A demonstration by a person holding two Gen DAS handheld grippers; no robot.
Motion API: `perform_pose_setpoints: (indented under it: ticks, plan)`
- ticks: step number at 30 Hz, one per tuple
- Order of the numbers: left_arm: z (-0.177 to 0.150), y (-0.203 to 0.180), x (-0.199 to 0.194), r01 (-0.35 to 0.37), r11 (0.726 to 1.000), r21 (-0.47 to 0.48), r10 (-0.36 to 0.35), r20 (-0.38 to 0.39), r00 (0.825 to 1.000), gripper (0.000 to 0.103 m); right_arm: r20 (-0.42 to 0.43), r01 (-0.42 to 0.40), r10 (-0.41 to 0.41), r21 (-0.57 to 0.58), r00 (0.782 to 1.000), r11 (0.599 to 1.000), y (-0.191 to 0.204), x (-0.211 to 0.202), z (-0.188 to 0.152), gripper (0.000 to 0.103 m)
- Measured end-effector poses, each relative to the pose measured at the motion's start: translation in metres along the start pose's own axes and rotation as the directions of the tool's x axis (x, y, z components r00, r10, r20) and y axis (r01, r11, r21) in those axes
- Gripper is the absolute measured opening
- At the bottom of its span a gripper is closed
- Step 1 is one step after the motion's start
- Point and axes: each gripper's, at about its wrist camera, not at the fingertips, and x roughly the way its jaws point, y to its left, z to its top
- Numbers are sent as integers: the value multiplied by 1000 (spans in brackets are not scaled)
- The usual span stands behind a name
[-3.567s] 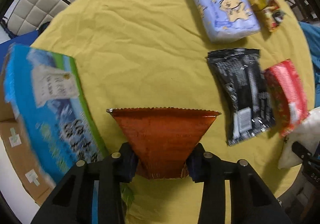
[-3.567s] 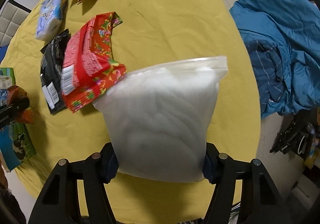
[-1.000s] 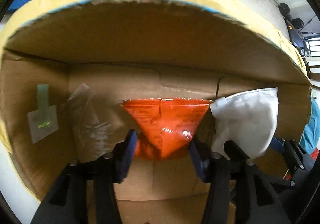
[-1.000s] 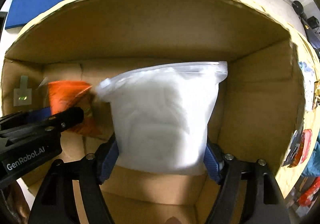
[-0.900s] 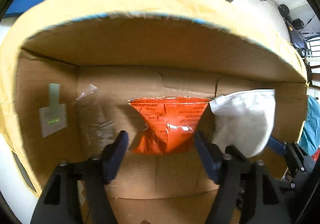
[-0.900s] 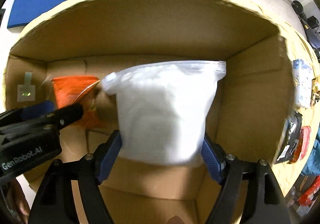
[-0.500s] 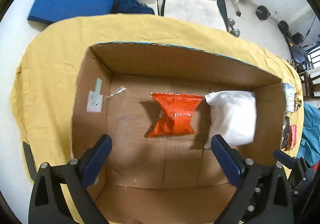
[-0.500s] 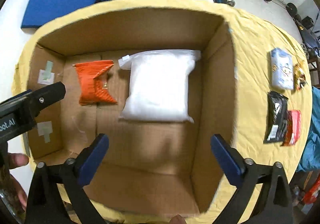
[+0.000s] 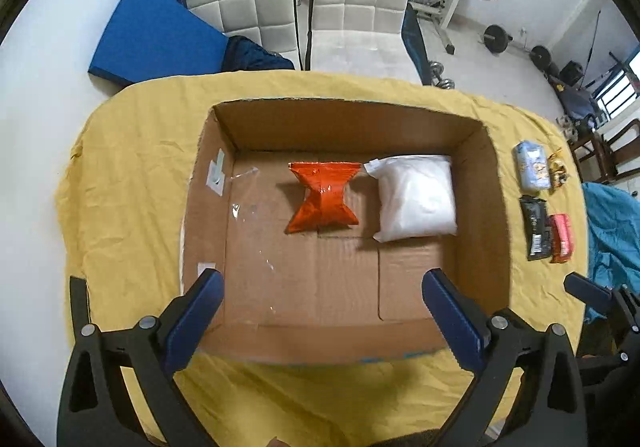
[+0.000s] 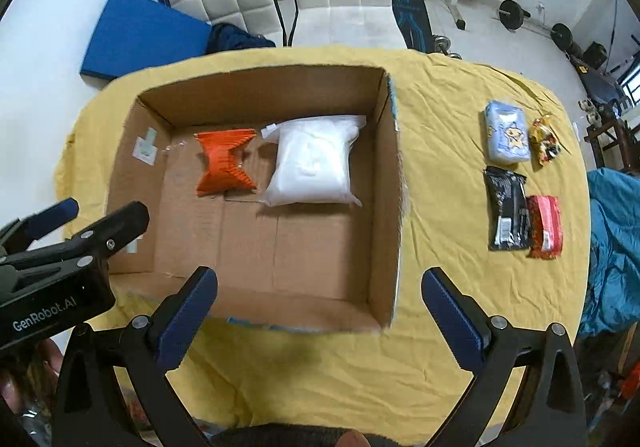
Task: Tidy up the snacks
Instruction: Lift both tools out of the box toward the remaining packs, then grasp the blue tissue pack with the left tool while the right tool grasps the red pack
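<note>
two crinkly packets, orange pouch and white bag, lie in corrugated cardboard box; left gripper and right gripper gape wide, empty.

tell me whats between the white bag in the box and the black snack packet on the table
In the right wrist view, the cardboard box's right wall stands between the white bag and the black packet, then a bare stretch of yellow tablecloth.

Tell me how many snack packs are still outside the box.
4, right of the cardboard box: pale blue pack, yellow pack, black pack, red pack. Others may be hidden.
</note>
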Motion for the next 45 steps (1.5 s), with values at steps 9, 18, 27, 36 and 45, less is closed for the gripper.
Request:
perform_pose_setpoints:
  ticks: [9,18,27,36,45]
  plan:
    - [-23,3,-51,-6,1000,-17,7,72,997,102,62,-42,42,7,997,999,3,-47,-21,103]
    - [-26,-7,-79,3,999,-46,2,111,994,102,85,-99,97,28,992,995,-24,-68,-27,103]
    - [5,-102,-83,68,996,55,-75,123,990,102,110,-17,-9,230,994,973,-174,-78,-25,103]
    - [69,-256,4,106,973,205,-109,6,994,102,-27,97,-94,402,995,910,-359,8,-2,103]
    - [118,-352,156,79,960,270,-19,-218,976,102,-198,84,-2,410,980,908,-408,142,19,101]
